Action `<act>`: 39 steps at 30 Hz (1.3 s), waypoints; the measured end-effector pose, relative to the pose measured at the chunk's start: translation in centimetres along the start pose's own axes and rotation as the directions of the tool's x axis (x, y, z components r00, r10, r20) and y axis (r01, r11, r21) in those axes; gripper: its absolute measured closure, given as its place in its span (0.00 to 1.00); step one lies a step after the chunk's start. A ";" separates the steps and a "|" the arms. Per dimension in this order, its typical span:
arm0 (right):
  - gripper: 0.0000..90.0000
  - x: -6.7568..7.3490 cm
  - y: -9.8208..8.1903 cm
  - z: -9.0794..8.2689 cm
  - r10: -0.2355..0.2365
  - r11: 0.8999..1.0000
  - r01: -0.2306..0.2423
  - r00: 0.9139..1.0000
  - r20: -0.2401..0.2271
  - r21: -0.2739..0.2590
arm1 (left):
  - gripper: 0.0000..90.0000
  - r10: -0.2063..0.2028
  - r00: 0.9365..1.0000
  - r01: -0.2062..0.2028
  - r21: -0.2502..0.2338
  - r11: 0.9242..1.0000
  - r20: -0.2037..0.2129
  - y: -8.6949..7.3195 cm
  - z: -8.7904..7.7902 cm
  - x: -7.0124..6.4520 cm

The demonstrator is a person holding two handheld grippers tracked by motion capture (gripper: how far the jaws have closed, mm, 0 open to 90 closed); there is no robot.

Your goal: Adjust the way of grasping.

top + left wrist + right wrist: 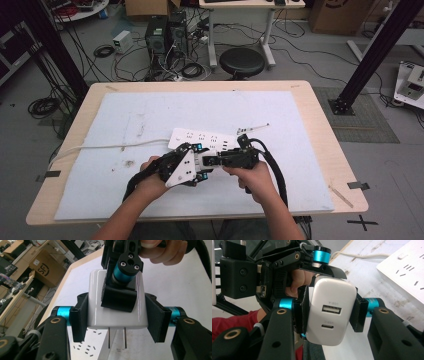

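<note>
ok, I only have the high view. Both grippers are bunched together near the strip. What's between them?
Observer: A white USB charger, clamped by the left gripper and the right gripper at once.
Operator: Plugged in?
Observer: No. The left gripper view shows its two prongs bare, not in the power strip.
Operator: Which end faces the right gripper's camera?
Observer: The port end, with a USB-A port above a USB-C port.
</note>
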State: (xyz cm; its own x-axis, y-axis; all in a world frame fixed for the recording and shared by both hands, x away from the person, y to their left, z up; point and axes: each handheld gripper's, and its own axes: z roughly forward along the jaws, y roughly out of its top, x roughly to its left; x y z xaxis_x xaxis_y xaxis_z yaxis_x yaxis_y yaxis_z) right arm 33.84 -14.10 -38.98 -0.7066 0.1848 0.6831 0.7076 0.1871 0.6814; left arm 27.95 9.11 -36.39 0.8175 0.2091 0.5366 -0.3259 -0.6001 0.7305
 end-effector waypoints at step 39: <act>0.70 3.1 3.0 -6.9 -0.285 0.957 0.234 0.872 0.399 0.172 | 0.27 -0.350 0.935 0.308 0.379 0.872 0.047 -3.6 -7.3 8.8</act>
State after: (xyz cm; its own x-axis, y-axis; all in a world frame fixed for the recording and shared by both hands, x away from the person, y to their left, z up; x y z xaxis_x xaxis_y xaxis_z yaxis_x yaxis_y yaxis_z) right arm 33.79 -19.64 -32.97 -0.8185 0.4923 0.2961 0.5110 0.3883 0.7669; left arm 32.84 18.77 -31.25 0.9011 0.3700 0.2263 0.1476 -0.7521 0.6423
